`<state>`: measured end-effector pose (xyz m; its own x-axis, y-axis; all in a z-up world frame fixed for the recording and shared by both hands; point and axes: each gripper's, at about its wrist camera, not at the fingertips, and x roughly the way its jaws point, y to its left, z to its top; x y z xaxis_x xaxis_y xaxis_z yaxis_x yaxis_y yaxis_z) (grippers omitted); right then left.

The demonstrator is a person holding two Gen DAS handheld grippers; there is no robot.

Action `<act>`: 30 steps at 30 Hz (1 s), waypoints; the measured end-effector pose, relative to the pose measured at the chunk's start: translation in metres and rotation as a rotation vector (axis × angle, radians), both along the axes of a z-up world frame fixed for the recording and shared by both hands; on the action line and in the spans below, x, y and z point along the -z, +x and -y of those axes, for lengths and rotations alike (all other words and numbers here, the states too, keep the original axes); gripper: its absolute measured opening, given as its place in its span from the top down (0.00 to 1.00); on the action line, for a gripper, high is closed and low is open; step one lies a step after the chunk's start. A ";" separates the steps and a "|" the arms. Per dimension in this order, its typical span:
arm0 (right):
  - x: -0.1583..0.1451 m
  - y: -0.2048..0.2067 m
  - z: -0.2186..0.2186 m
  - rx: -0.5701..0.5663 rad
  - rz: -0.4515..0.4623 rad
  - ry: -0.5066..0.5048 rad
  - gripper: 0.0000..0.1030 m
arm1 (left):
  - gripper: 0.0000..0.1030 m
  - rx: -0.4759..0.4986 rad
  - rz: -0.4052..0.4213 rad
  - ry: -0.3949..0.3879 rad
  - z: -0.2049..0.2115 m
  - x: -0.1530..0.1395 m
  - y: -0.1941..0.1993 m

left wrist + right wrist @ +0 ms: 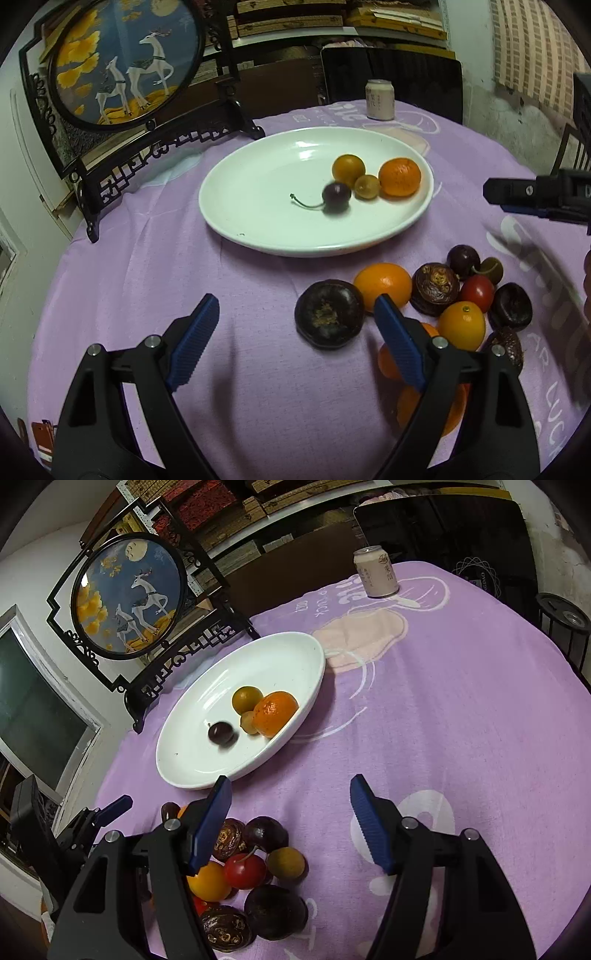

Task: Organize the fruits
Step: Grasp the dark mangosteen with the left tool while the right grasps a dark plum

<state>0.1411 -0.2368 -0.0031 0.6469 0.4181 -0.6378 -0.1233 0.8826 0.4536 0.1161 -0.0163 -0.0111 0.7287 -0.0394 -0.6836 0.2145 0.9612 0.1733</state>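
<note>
A white plate point(258, 229) holds an orange tangerine point(399, 176), two yellow-brown fruits point(348, 167) and a blurred dark cherry point(336, 197) with a stem. The plate also shows in the right wrist view point(184, 771). A pile of fruit lies on the purple cloth in front of the plate: a dark round fruit point(328, 314), an orange point(382, 282), a red cherry tomato point(476, 291) and a yellow fruit point(461, 325). My left gripper point(297, 314) is open and empty, just left of the pile. My right gripper point(291, 797) is open and empty above the pile point(245, 875).
A framed round deer picture point(122, 62) on a black stand sits at the back left of the table. A drink can point(379, 99) stands at the far edge. The right gripper shows at the right edge of the left wrist view point(517, 194). A chair stands at the right.
</note>
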 end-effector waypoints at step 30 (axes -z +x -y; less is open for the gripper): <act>-0.001 0.000 0.003 -0.001 -0.003 0.013 0.35 | 0.10 -0.102 0.001 0.060 -0.028 0.004 0.005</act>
